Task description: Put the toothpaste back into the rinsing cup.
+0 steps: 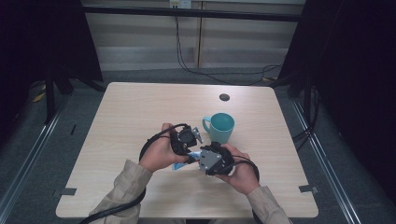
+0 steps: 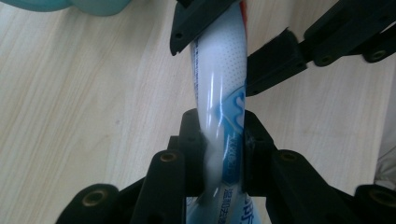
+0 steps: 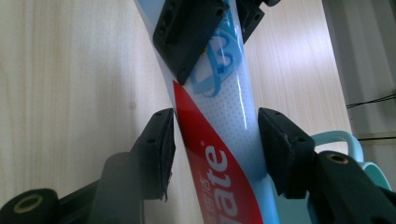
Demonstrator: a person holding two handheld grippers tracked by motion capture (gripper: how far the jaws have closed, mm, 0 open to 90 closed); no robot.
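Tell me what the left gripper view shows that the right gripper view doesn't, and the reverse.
Left gripper view: the left gripper pinches the blue-and-white part of the toothpaste tube.
Right gripper view: the right gripper stands open around the tube's red band, pads clear of it; the teal mug has its handle in sight.
Both: the tube held above the wooden table, with the other gripper farther along it.
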